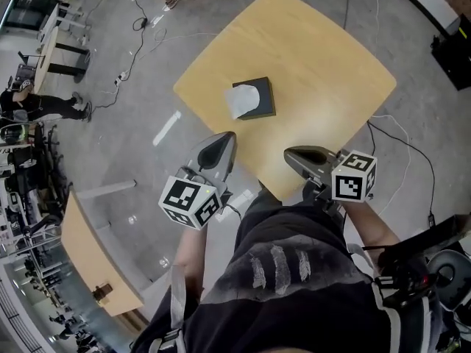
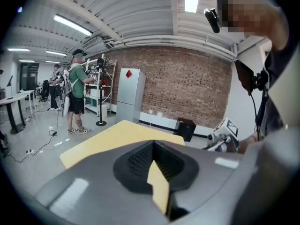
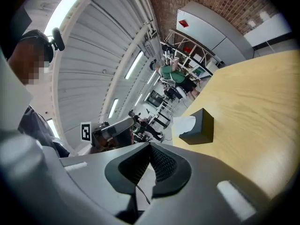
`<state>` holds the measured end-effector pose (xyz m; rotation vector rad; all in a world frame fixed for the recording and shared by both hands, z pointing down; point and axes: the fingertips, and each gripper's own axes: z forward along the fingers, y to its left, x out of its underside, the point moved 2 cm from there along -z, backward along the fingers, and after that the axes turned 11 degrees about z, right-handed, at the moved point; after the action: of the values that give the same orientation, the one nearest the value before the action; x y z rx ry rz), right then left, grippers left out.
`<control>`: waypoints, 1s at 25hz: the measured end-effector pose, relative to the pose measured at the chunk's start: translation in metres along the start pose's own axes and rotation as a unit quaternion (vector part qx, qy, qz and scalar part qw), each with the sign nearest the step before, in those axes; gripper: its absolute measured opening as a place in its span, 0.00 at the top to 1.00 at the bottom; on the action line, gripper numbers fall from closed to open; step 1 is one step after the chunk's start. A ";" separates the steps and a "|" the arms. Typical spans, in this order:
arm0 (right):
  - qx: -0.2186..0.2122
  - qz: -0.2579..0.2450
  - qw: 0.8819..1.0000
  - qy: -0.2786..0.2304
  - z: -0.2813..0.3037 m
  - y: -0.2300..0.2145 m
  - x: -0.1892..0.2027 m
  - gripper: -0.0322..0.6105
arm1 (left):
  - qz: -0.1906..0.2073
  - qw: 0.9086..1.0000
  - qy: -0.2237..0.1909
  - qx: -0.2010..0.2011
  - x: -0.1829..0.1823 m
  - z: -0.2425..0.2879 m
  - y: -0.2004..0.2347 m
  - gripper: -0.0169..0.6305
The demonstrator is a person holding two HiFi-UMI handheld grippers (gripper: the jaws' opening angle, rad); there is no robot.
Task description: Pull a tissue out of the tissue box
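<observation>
A black tissue box (image 1: 259,98) stands on the wooden table (image 1: 309,57), with a white tissue (image 1: 241,100) sticking out of its left side. Both grippers hover at the table's near edge, short of the box. My left gripper (image 1: 229,140) is shut and empty, to the near left of the box. My right gripper (image 1: 290,154) also looks shut with nothing in it. The right gripper view shows the tissue box (image 3: 200,125) and the tissue (image 3: 183,124) ahead of my right gripper (image 3: 150,147). In the left gripper view my left gripper (image 2: 153,145) points over the table (image 2: 112,137); the box is hidden.
A second wooden table (image 1: 88,252) stands at the lower left. Cables (image 1: 401,142) trail over the concrete floor to the right of the table. A black case (image 1: 452,43) sits at the far right. A person (image 2: 76,90) stands by shelves in the background.
</observation>
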<state>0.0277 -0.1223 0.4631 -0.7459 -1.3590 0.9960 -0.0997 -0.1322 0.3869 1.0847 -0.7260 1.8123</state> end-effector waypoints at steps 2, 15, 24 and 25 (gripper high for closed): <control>0.022 0.000 1.000 -0.003 0.015 0.001 0.007 0.95 | 0.002 1.000 -0.010 0.019 0.003 -0.001 0.012 0.97; 0.110 -0.038 0.993 -0.027 0.118 0.045 0.026 0.95 | 0.009 0.993 -0.037 0.111 0.024 -0.004 0.092 0.97; 0.153 -0.019 0.986 -0.060 0.104 0.031 0.009 0.95 | -0.051 0.989 0.047 0.129 0.056 0.037 0.103 0.97; 0.152 -0.019 0.986 -0.059 0.103 0.030 0.007 0.95 | -0.069 0.988 0.058 0.126 0.062 0.042 0.105 0.96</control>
<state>-0.0785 -0.1147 0.4497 -0.4354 -1.2788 1.1989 -0.1923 -0.1890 0.4561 1.1494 -0.3500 1.8644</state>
